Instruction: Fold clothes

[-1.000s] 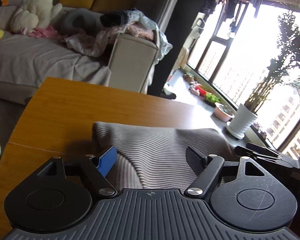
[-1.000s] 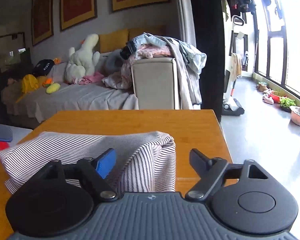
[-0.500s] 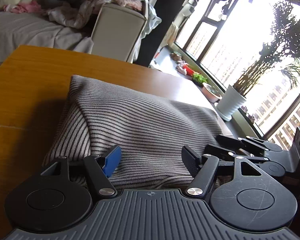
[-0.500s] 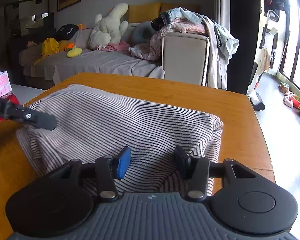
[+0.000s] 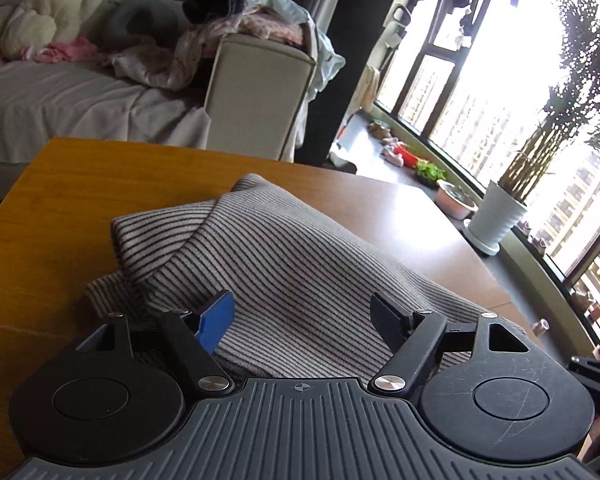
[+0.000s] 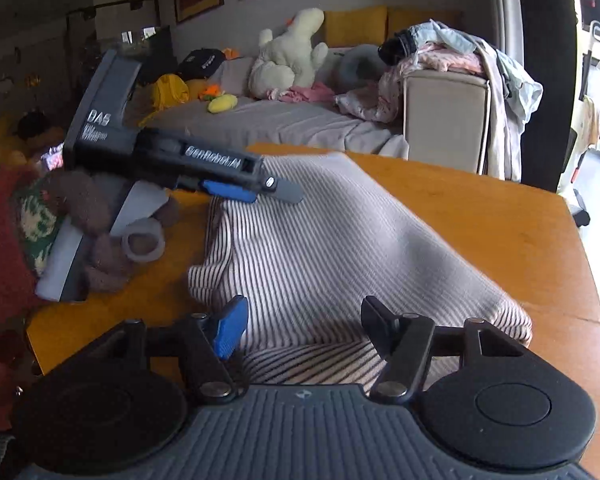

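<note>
A folded grey-and-white striped garment lies in a thick bundle on the wooden table. My left gripper is open and empty, hovering over the bundle's near edge. My right gripper is open and empty over the opposite near edge of the same garment. In the right wrist view the left gripper shows from the side above the garment's far left corner, and the table extends to the right.
A sofa with plush toys and a heap of unfolded clothes stands behind the table. A potted plant stands by the window. A brown plush toy lies at the table's left edge.
Both grippers have drawn back and risen from the garment. The right gripper's jaws have widened. The bundle looks looser, with a folded edge showing at its left side.
</note>
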`<move>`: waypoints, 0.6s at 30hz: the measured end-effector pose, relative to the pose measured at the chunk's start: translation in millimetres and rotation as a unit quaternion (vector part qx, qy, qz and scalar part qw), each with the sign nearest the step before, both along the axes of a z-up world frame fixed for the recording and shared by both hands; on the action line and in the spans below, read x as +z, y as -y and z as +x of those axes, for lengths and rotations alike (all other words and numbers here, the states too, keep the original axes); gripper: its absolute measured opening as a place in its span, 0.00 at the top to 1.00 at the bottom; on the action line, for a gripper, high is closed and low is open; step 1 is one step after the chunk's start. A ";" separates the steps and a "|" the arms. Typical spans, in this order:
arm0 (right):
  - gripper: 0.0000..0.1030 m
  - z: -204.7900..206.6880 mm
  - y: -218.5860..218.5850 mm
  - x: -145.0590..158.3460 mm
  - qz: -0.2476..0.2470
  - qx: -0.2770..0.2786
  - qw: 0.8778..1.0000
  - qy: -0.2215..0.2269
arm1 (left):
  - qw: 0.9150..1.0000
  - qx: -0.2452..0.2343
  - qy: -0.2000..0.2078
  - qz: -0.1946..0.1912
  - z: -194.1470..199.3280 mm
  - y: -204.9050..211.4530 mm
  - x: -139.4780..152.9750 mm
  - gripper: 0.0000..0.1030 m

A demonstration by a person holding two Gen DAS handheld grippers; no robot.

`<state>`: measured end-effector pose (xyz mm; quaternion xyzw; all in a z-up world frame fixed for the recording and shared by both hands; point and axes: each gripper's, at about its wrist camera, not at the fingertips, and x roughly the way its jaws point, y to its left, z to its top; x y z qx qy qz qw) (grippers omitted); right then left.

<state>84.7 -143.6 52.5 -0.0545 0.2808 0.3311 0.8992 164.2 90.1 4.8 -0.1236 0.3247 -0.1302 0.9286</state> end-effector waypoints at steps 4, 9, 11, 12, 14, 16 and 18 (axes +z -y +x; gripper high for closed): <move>0.31 32.4 18.4 16.6 -0.006 -0.067 0.997 0.041 | 1.000 -0.014 0.010 -0.014 -24.2 3.1 13.6 0.18; 0.38 74.2 17.2 -8.3 -0.086 -0.109 0.989 0.045 | 0.997 -0.063 -0.022 -0.047 -40.8 17.4 10.4 0.30; 0.39 79.8 13.8 -24.5 -0.100 -0.103 0.989 0.024 | 0.995 -0.084 -0.039 -0.043 -41.4 23.9 0.9 0.41; 0.39 78.7 12.1 -31.5 -0.104 -0.101 0.989 0.021 | 0.995 -0.088 -0.041 -0.031 -40.9 27.0 -4.5 0.43; 0.39 72.3 13.8 -35.5 -0.096 -0.108 0.989 0.026 | 0.995 -0.085 -0.041 -0.015 -37.4 28.6 -10.8 0.44; 0.39 67.0 17.4 -36.0 -0.087 -0.110 0.990 0.021 | 0.996 -0.080 -0.038 -0.009 -31.2 26.9 -12.9 0.47; 0.39 61.3 21.3 -36.1 -0.081 -0.110 0.991 0.016 | 0.997 -0.073 -0.035 -0.005 -26.5 24.5 -13.2 0.47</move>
